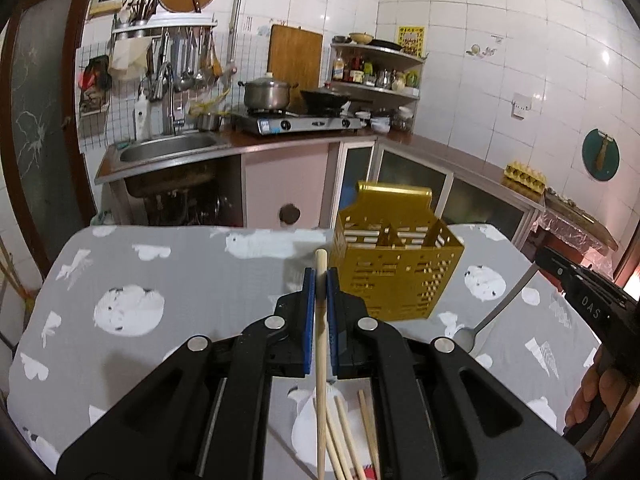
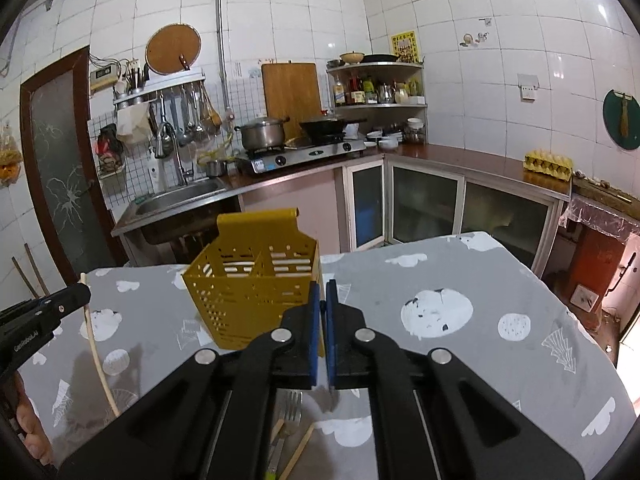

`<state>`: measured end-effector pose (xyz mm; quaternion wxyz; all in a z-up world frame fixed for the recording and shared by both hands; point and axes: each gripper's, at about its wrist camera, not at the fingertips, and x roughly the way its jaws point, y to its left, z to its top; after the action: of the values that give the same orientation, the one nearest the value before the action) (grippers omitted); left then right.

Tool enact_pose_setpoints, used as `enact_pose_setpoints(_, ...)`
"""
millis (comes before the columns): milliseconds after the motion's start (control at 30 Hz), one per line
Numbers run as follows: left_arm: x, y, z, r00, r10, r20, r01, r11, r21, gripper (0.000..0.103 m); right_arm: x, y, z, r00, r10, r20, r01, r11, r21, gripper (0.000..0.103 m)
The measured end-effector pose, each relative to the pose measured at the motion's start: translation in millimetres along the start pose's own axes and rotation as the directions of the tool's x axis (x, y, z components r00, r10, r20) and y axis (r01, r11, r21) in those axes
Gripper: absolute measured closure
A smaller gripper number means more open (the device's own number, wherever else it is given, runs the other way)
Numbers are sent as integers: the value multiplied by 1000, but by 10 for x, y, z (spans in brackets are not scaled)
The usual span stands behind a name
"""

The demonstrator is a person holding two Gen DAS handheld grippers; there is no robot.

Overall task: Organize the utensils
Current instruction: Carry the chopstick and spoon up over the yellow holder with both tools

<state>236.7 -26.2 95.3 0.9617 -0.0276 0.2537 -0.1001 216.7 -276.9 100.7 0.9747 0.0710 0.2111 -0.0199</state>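
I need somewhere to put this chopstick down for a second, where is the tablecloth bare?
Bare cloth lies left of the yellow caddy, toward the table's sink-side edge, and right of it toward the far corner. It is crowded near you: loose chopsticks, a spoon and a fork lie under the tongs.

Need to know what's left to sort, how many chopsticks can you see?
4: one chopstick clamped in the left gripper, three loose chopsticks on the table beneath it. The gripper body may hide more.

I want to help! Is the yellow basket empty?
Looks empty: the basket shows only its slotted walls and divider inside; its bottom is hidden.
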Motion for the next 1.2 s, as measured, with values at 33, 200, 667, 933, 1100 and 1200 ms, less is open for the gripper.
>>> enact_pose_setpoints(33,-1,-6,35,1000,-1,8,1,1000,0,98,0,1,19,1000,3,4,-3,1000,0,100)
enact_pose_setpoints(200,-45,-27,228,998,-12,57,12,1000,-8,98,-66,22,204,999,19,44,-19,1000,-8,100)
enact_pose_setpoints(667,-75,-421,1363,953,-36,301,36,999,5,98,-177,55,1218,985,75,156,-82,996,41,100)
enact_pose_setpoints(933,397,-677,1642,933,-32,358,19,999,40,98,310,190,1412,989,82,120,-83,997,-1,100)
enact_pose_setpoints(1100,1043,-561,1430,961,-18,276,18,1000,3,98,787,192,1237,995,86,41,-86,996,-11,100)
enact_pose_setpoints(1200,1316,-460,1248,976,4,220,-2,1000,-6,98,1061,183,1054,996,83,-14,-83,996,-24,100)
